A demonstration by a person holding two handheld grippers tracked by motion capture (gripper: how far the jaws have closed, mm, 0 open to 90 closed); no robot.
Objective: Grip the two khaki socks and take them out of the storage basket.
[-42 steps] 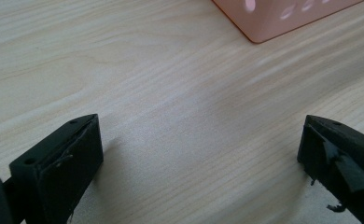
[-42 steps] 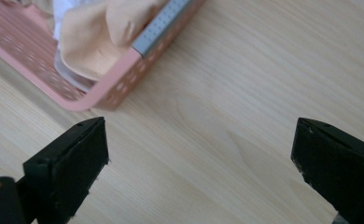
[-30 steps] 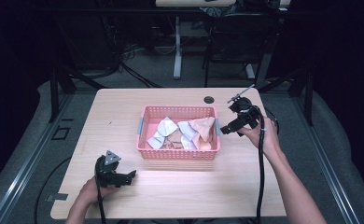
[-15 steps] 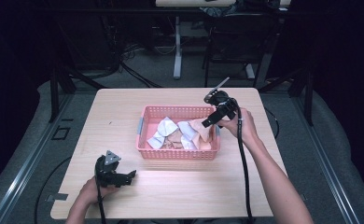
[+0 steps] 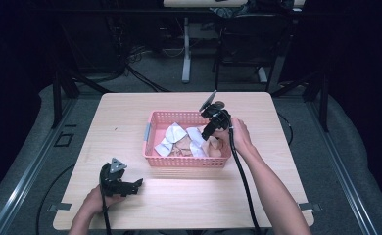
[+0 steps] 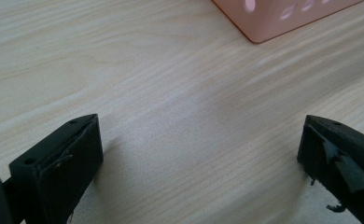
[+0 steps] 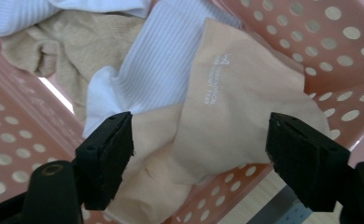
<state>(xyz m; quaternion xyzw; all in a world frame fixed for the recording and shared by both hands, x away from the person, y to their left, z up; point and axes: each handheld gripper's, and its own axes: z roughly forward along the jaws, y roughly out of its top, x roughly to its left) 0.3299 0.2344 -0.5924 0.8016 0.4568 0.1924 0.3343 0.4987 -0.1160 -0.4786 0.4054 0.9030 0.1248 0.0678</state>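
Bare table (image 5: 130,122) left of the basket (image 5: 152,157) and along the near edge: open passage. Left gripper (image 5: 122,184) sits on that near strip, jaws wide, bare wood between them; basket corner (image 6: 273,21) ahead, apart.

Basket walls hem the socks on all sides; entry from above only. Right gripper (image 5: 207,133) over its right end, jaws just been closing, astride a peach sock (image 7: 227,107), pads not pressing. White sock (image 7: 157,60) crowds it at left, wall (image 7: 339,51) at right.
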